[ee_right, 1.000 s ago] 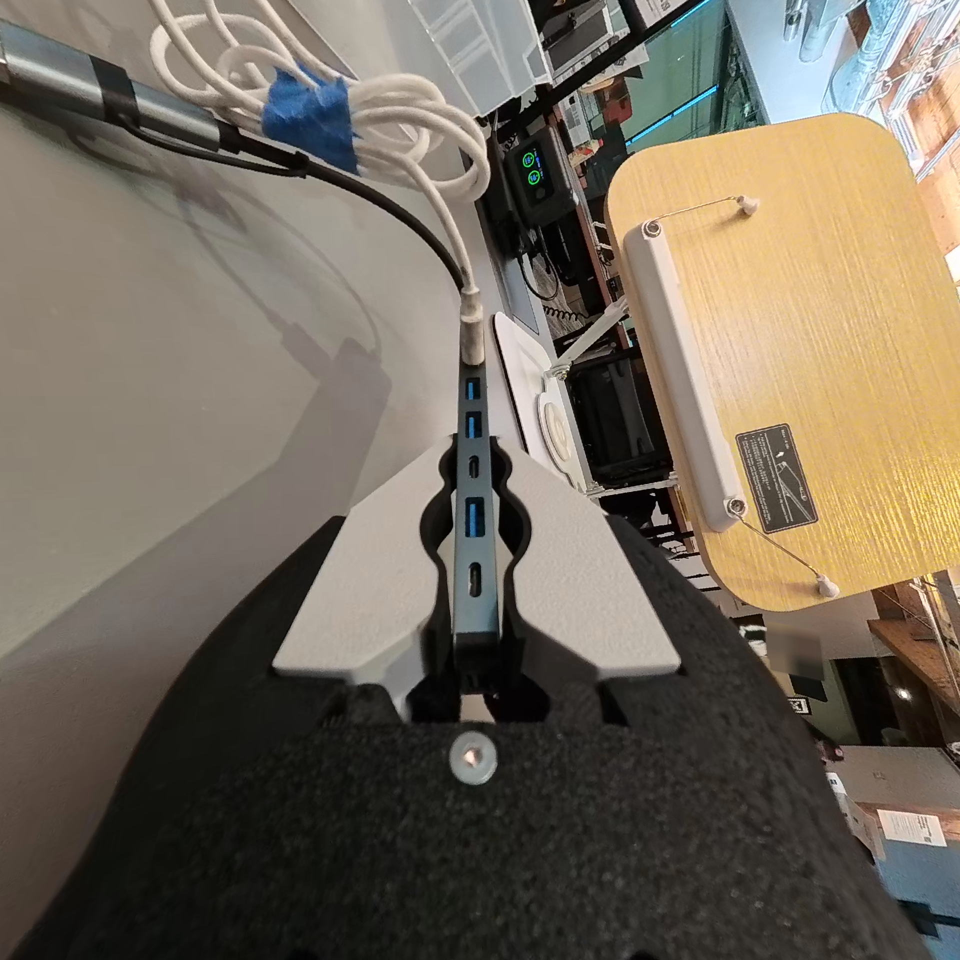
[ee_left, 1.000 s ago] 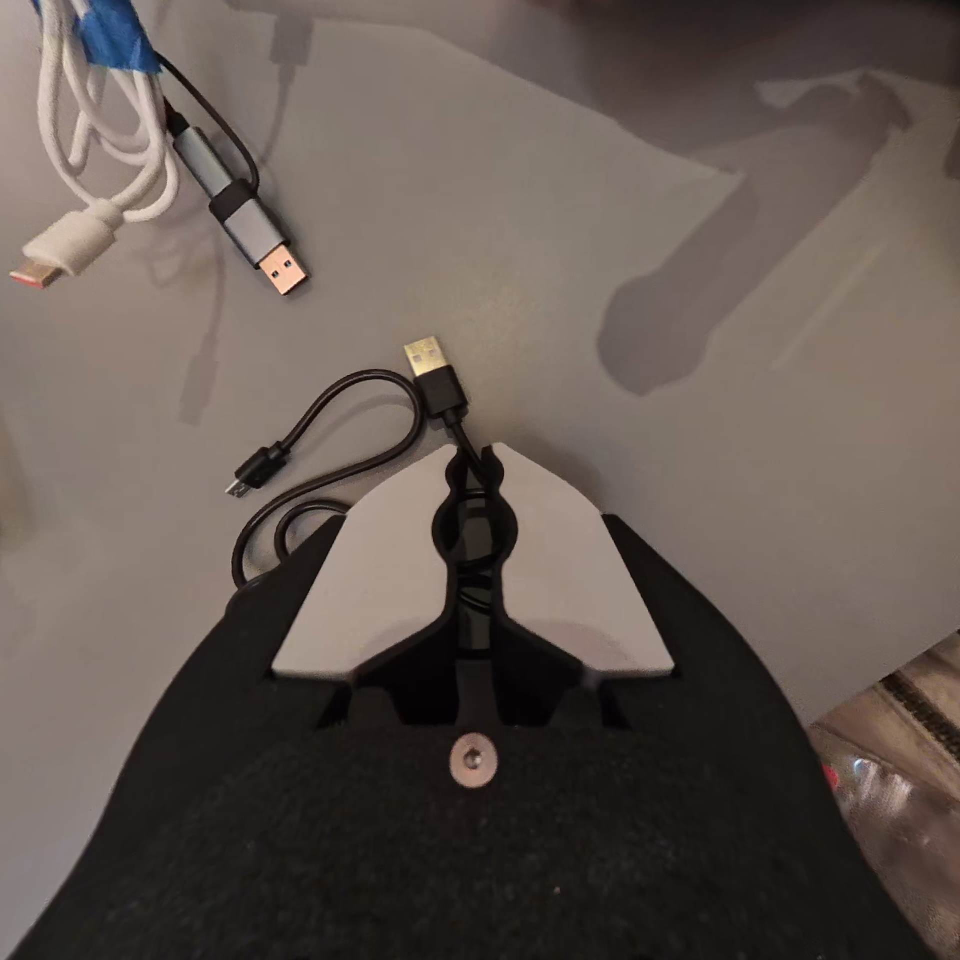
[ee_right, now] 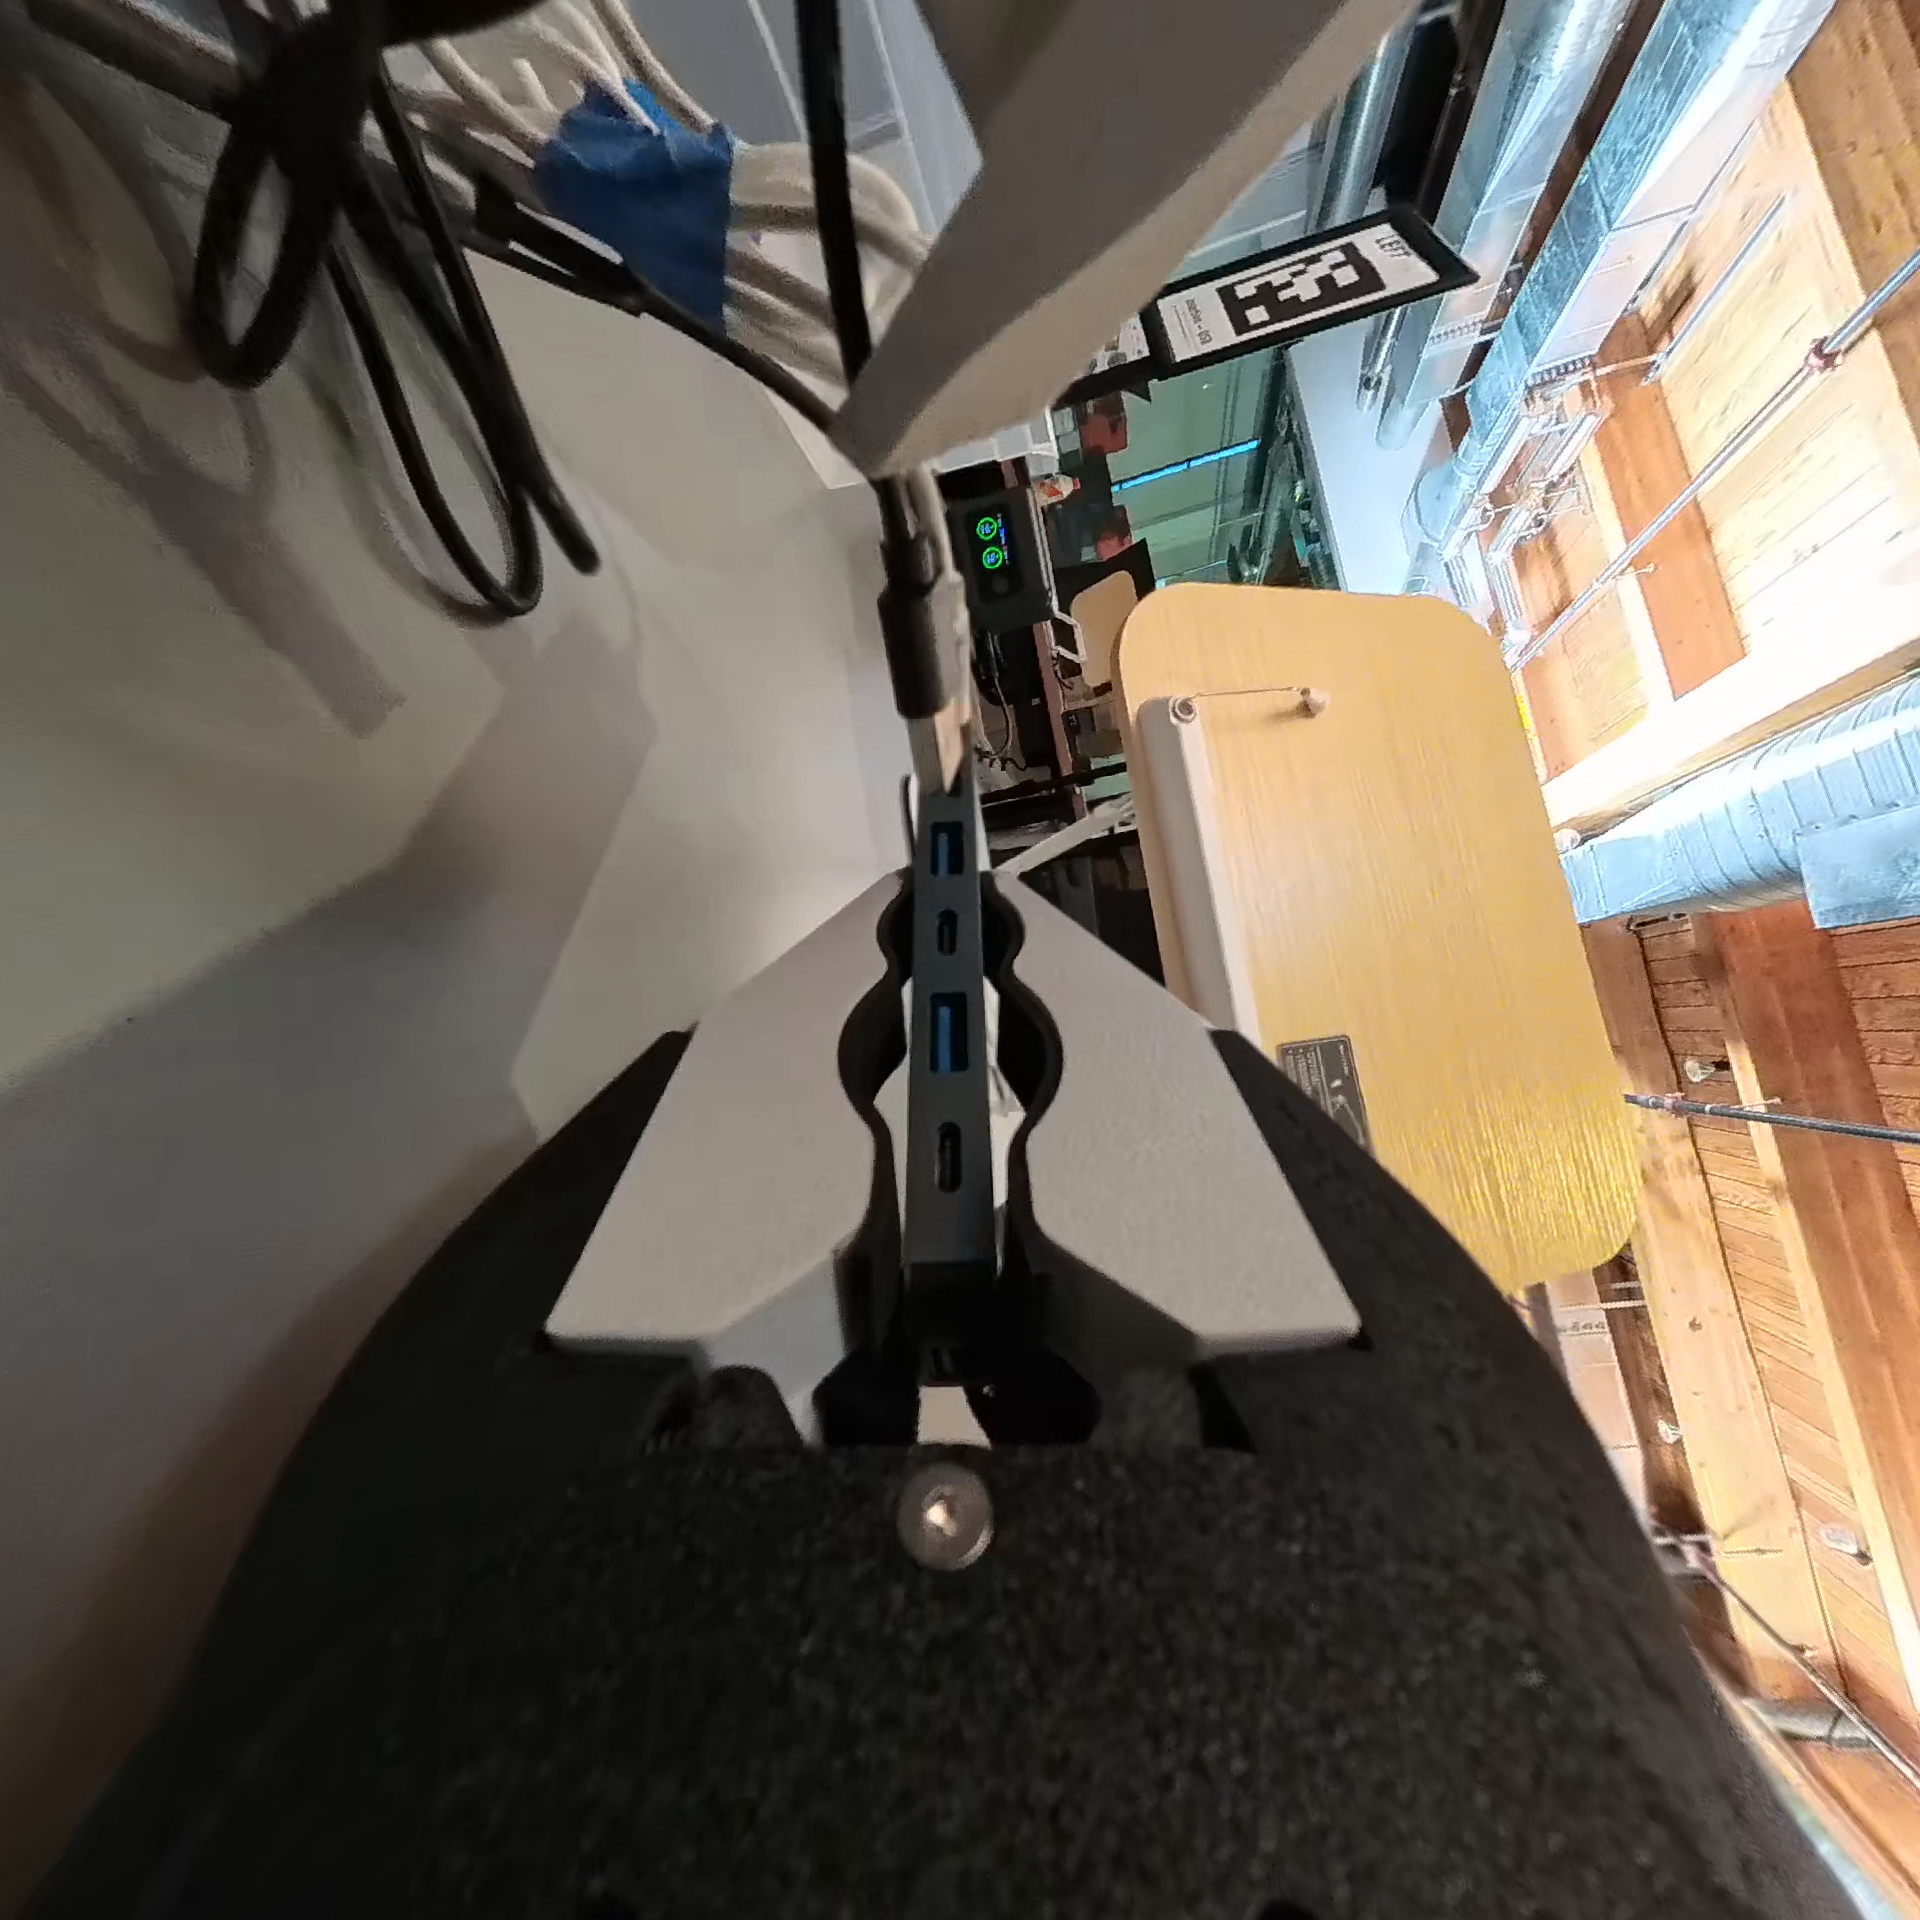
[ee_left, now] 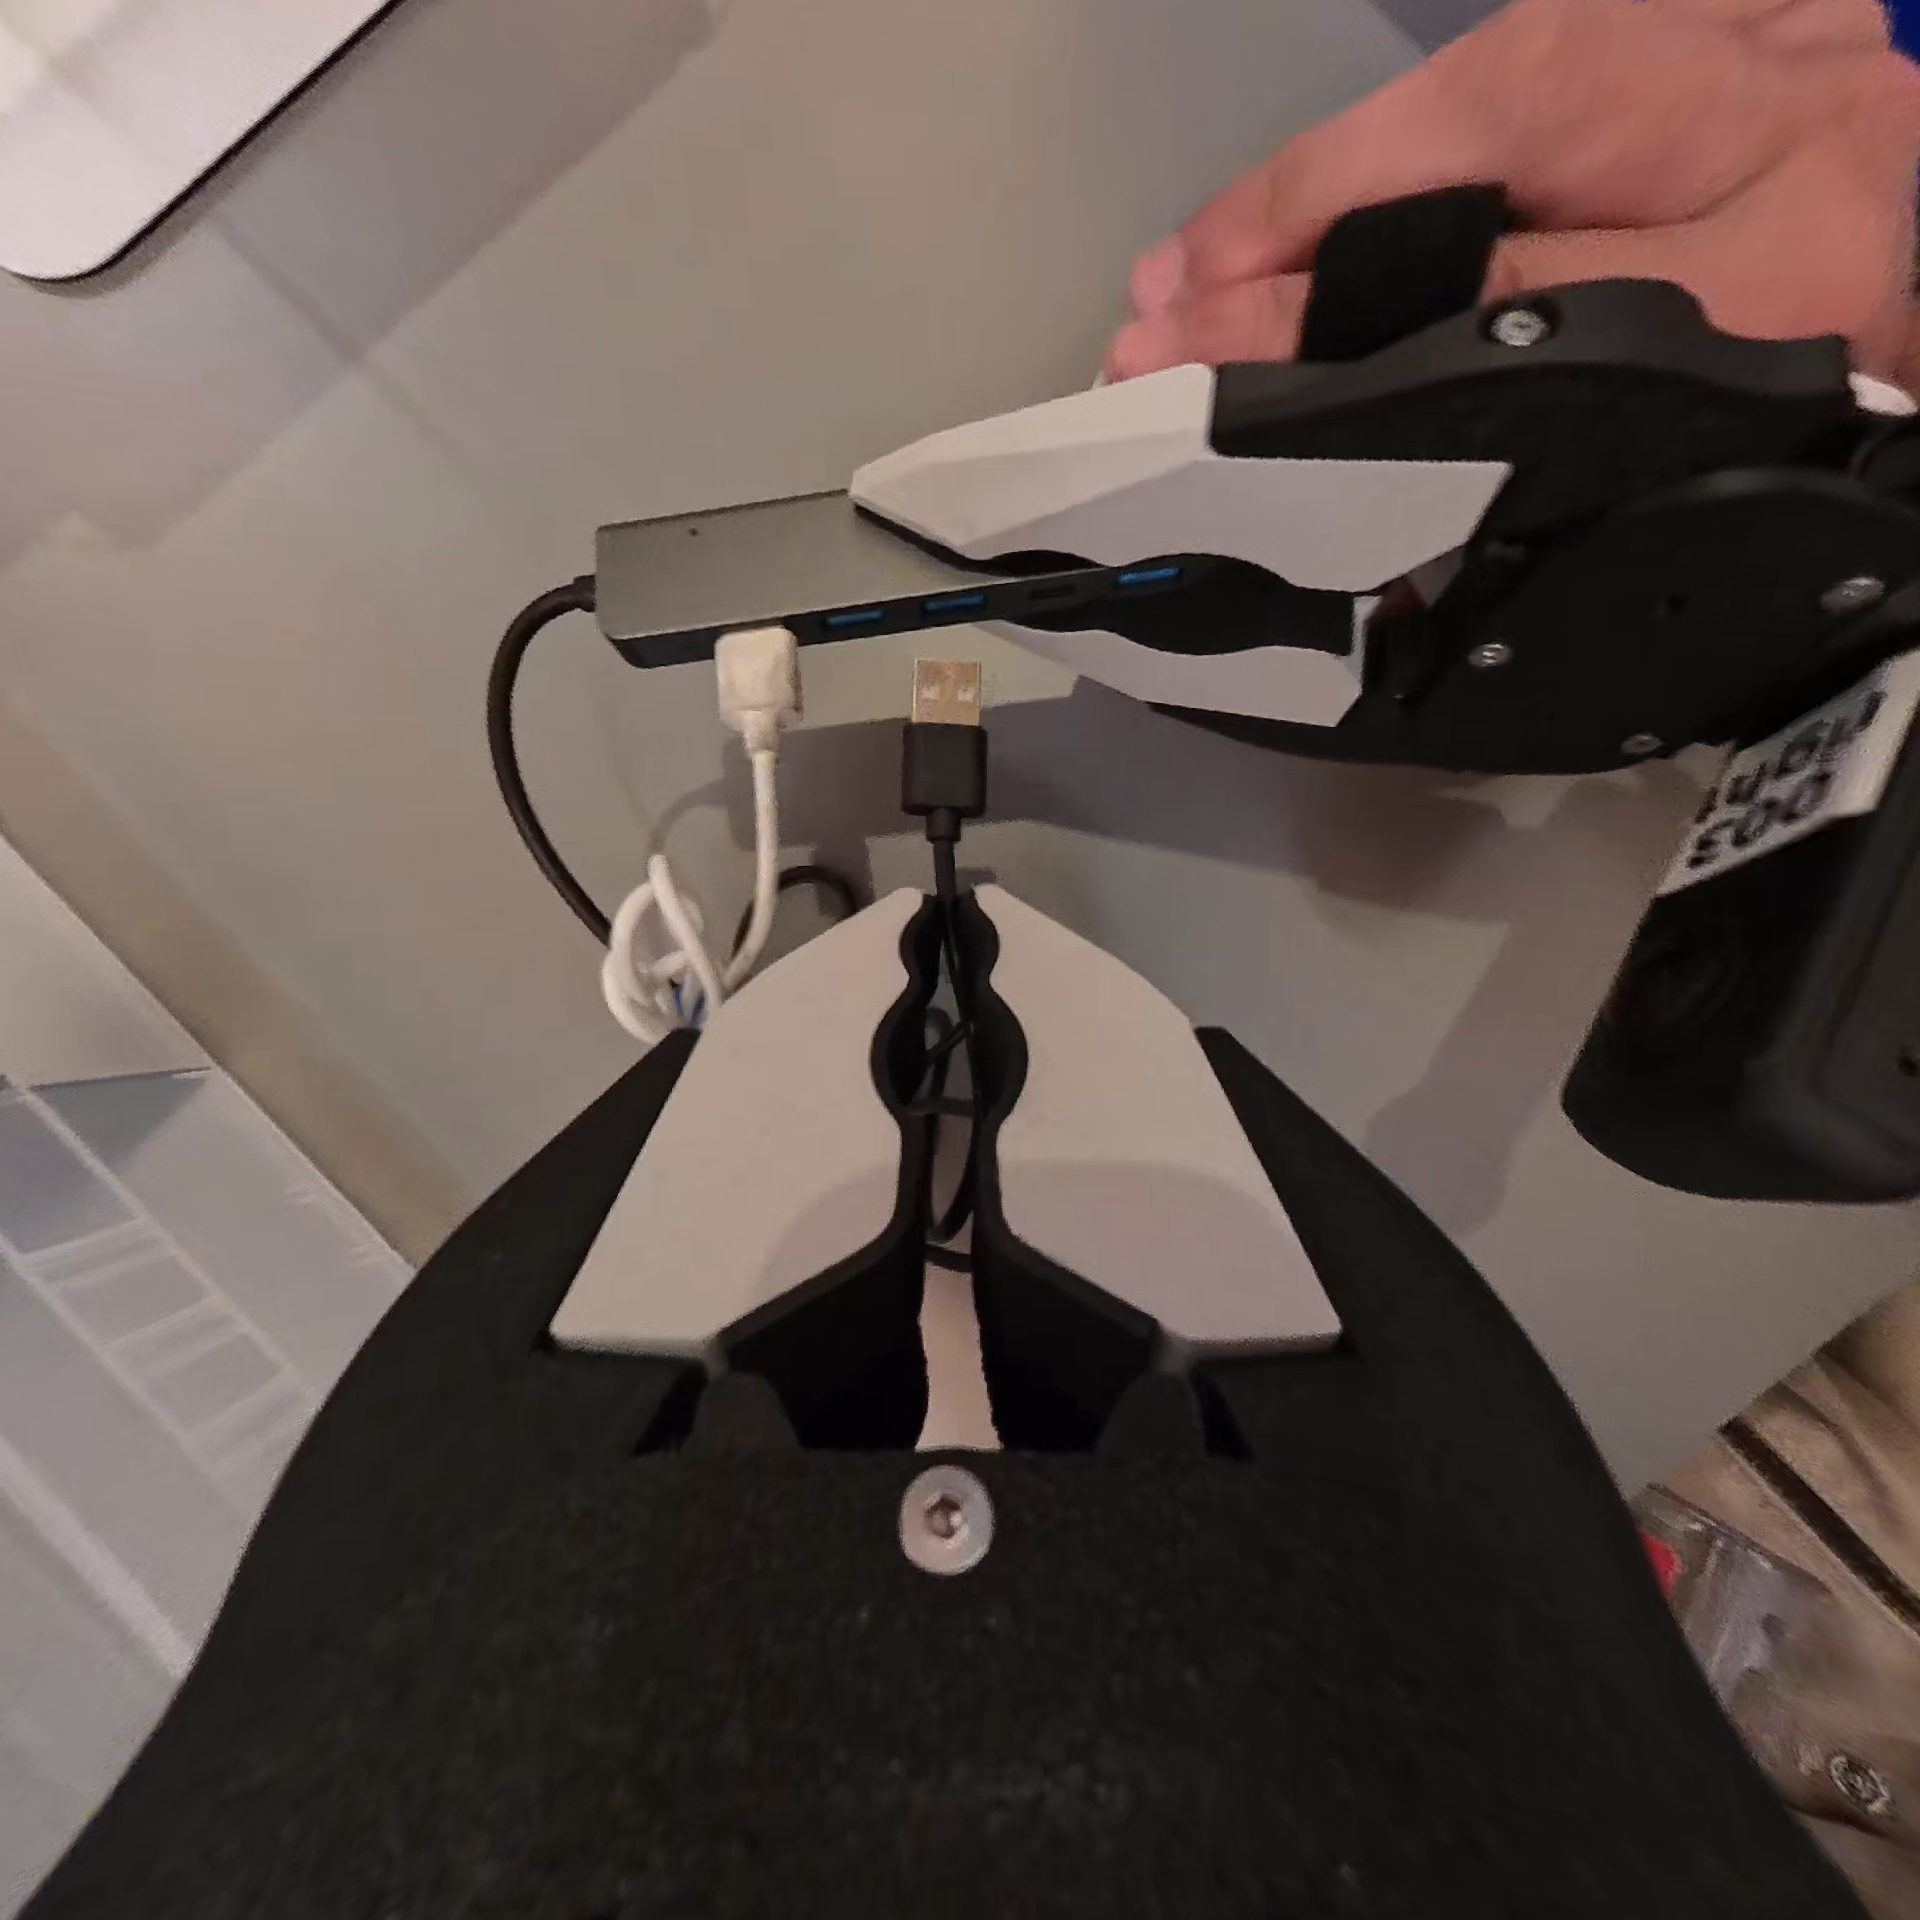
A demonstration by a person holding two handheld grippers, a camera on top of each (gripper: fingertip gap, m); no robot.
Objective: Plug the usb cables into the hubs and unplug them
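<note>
While the left tongs clamp the cable behind its plug, just short of the hub gripped by the right tongs, the plug may flex and miss the port.

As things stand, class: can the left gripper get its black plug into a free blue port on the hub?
Probably yes. The black plug sits just below the hub, nothing between, and the right gripper holds the hub clear of those ports.
</note>
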